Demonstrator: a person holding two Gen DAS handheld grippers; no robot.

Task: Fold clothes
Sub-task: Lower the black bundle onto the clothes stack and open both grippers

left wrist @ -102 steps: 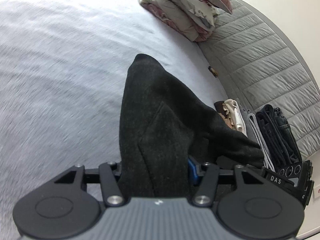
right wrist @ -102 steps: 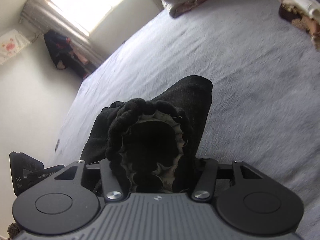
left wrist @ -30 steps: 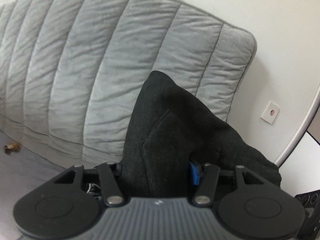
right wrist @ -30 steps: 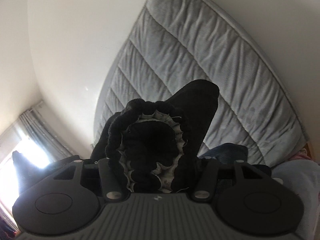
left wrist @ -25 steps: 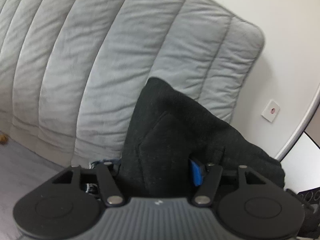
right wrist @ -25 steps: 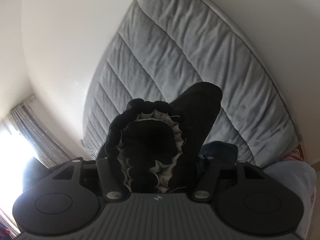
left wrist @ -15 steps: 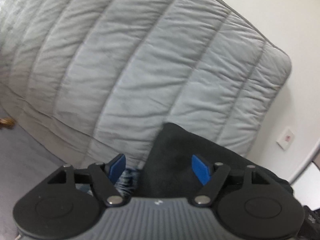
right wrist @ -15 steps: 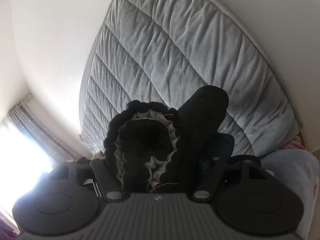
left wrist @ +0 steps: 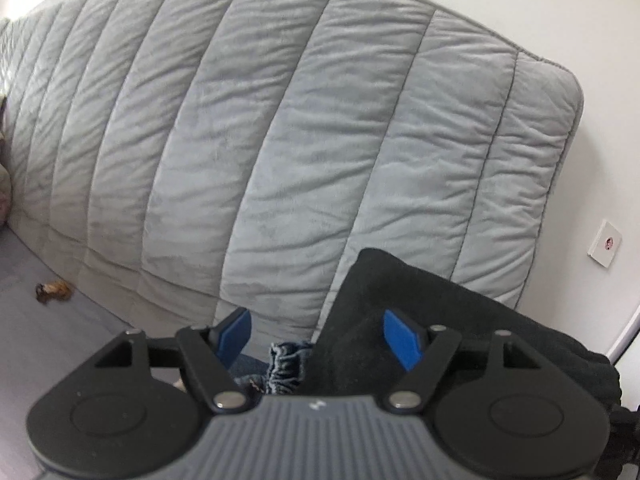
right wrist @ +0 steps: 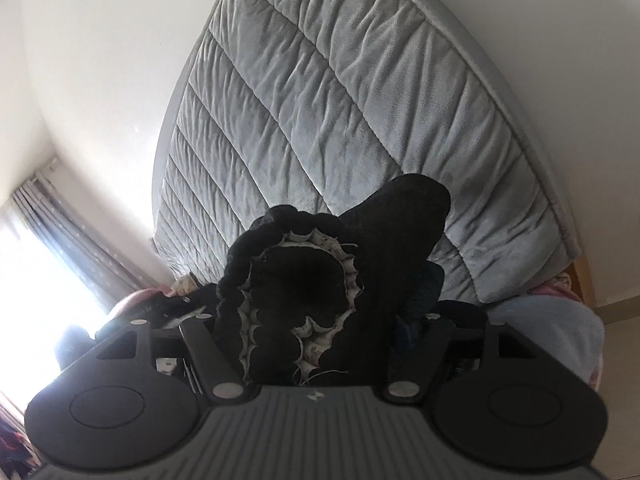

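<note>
Left wrist view: the left gripper [left wrist: 316, 334] is spread apart, the black garment [left wrist: 420, 320] lying loose against its right pad, below the quilted headboard [left wrist: 280, 140]; it should be withdrawn straight. Right wrist view: the right gripper [right wrist: 316, 320] seems opened around the bunched, white-lined waistband [right wrist: 296, 296]; a level release is advised.

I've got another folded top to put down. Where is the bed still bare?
Bare bed sheet lies at the left, below the quilted headboard and around a small brown scrap. It is crowded ahead of the left gripper: black garment and denim.
</note>
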